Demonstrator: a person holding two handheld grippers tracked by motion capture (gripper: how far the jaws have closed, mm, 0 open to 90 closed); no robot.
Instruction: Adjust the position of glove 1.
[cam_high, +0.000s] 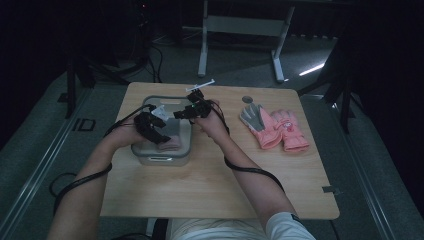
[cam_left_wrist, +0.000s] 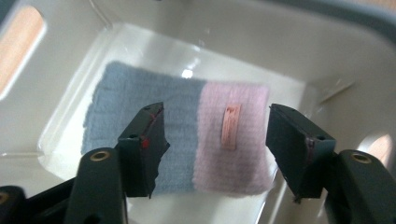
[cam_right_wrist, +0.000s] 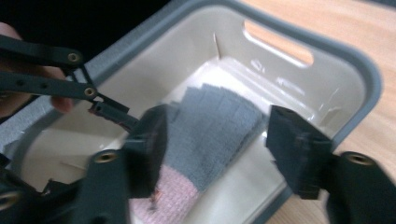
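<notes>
High view shows both your tools, left tool (cam_high: 159, 131) and right tool (cam_high: 184, 113), open and empty above the grey-rimmed white plastic bin (cam_high: 161, 159). The folded grey-and-pink knitted cloth (cam_left_wrist: 187, 126) lies flat inside. Lowering carelessly, you could snag it and unfold it.

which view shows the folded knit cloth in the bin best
The left gripper view: the grey-and-pink knit cloth lies flat on the bin floor, small tag visible. The right gripper view shows it blurred and partly behind a jaw; the high view shows a pink edge.
</notes>
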